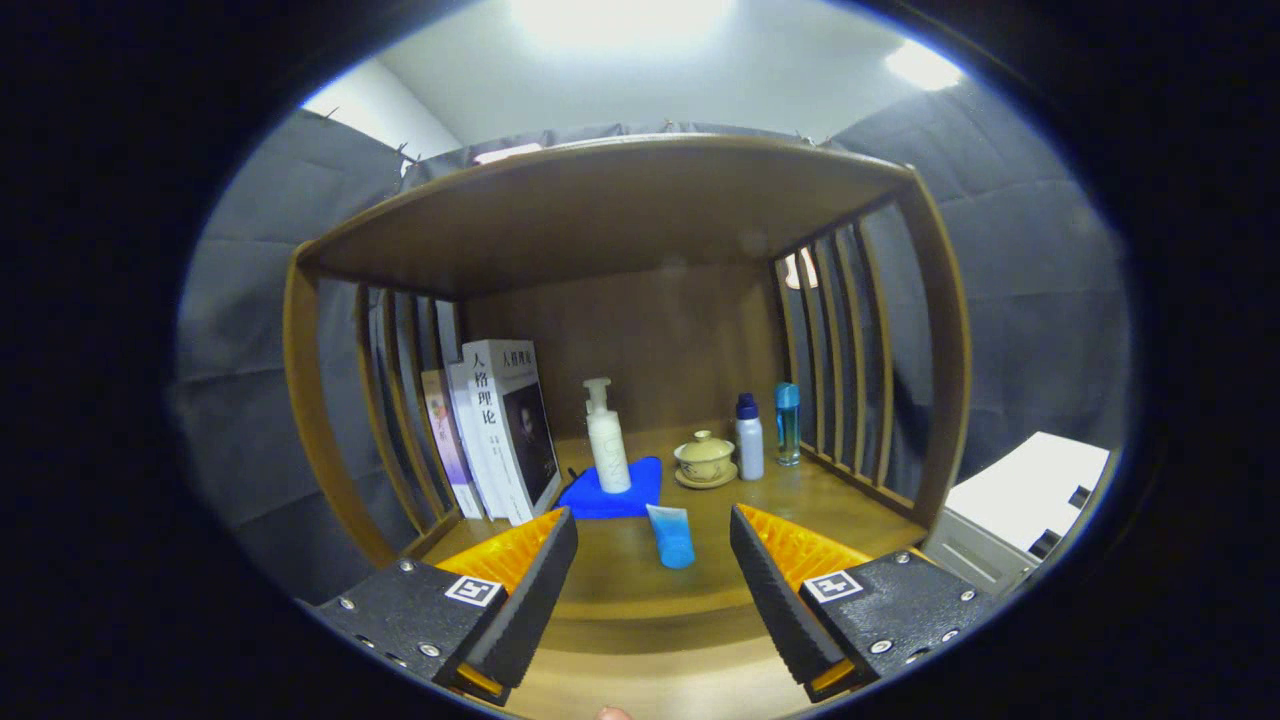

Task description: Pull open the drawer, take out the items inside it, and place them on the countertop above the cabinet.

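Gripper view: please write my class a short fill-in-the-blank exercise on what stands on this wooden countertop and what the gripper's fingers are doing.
1. The white pump bottle stands on a folded ____ cloth.
2. The blue tube lies on the countertop between and just ahead of the gripper, whose fingers are ____.
3. The books lean against the wooden ____ of the shelf's side.
4. The lidded cup sits on a ____.

Missing words: blue; open; slats; saucer

Wooden countertop [800, 500]: books [500, 430], blue cloth [640, 485] under pump bottle [607, 440], tube [672, 535], lidded cup [705, 460], two bottles [750, 436].
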### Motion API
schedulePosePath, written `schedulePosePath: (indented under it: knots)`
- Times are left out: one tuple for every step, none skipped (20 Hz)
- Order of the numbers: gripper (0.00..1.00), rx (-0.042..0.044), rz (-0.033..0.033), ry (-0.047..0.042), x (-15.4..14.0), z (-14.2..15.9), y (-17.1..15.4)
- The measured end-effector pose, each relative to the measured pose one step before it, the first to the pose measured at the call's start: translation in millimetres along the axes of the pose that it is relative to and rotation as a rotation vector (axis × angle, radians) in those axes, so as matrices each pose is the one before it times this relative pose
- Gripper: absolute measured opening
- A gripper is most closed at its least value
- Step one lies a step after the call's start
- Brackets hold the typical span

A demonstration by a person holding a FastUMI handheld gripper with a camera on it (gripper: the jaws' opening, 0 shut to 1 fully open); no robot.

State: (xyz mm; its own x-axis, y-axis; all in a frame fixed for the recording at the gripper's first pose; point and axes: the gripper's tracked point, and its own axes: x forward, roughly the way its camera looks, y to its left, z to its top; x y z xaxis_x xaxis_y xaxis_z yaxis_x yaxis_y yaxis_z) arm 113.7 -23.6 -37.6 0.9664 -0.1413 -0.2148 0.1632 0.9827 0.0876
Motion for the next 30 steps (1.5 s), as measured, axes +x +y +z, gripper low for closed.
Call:
schedulePosePath:
  knots:
    - [0.94, -0.00896, 0.00354, -0.0119, -12.67, -2.75, 1.56]
    - [0.94, 0.00067, 0.00802, -0.0145, -14.21, -4.05, 2.55]
    - [0.94, 0.01036, 0.01256, -0.01056, -12.23, -5.31, 3.33]
    - [0.94, 0.00861, 0.02153, -0.01127, -13.3, -5.4, 5.41]
    - [0.94, 0.00694, 0.02218, -0.00432, -11.64, -6.78, 4.84]
    - [0.94, -0.00195, 0.01969, 0.00472, -11.5, -9.07, 3.49]
    - [0.94, -0.01083, 0.01324, 0.0038, -9.53, -9.13, 2.12]
    - [0.94, -0.0201, 0.0013, 0.01055, -9.76, -10.87, 0.05]
    - [0.94, -0.0163, 0.00052, 0.01171, -8.34, -10.98, 0.08]
    - [0.94, -0.00853, 0.00979, 0.00726, -8.01, -9.49, 2.69]
    - [0.94, 0.0002, 0.00798, 0.00743, -4.73, -10.05, 2.85]
    - [0.94, 0.00141, 0.00233, 0.0128, -5.74, -11.11, 0.42]
    - [0.94, 0.00122, -0.00367, 0.0112, -4.97, -10.8, -2.5]
    - [0.94, -0.0011, -0.00142, 0.01283, -3.99, -10.63, -1.49]
    - [0.94, 0.00039, -0.00804, 0.01379, -2.39, -10.41, -3.27]
    - [0.94, 0.00237, -0.00955, 0.01238, -1.58, -9.09, -3.47]
    - [0.94, 0.00296, 0.00279, -0.01684, -3.19, 0.98, -0.09]
    - [0.95, 0.00311, -0.00759, -0.01941, 2.76, 3.51, -1.57]
    - [0.95, 0.00475, -0.0086, -0.0038, -1.24, -1.09, -5.76]
    - [0.94, 0.00703, -0.00372, 0.00349, -0.59, -2.25, -1.81]
    - [0.94, -0.00076, 0.00454, -0.00205, -3.35, 0.06, 0.87]
    - [0.94, -0.0083, -0.00873, -0.0032, -3.89, 0.01, -1.8]
    - [0.94, -0.00671, -0.0065, 0.00528, -4.56, -5.29, -2.32]
    - [0.94, -0.00995, -0.00169, 0.00711, -4.39, -5.37, 0.92]
    - [0.94, -0.01105, -0.01119, 0.00971, -3.68, -7.14, -2.06]
    - [0.94, -0.00831, -0.01173, 0.01509, -1.81, -8.24, -2.55]
    - [0.94, -0.00096, -0.00888, 0.01175, 0.11, -6.35, -0.75]
    - [0.94, 0.00637, -0.00535, 0.00826, 2.56, -3.47, -0.46]
    - [0.94, 0.01071, -0.00293, 0.00739, 3.03, -3.13, -0.22]
    - [0.94, 0.00849, -0.00706, 0.00559, 4.21, -1.35, -1.0]
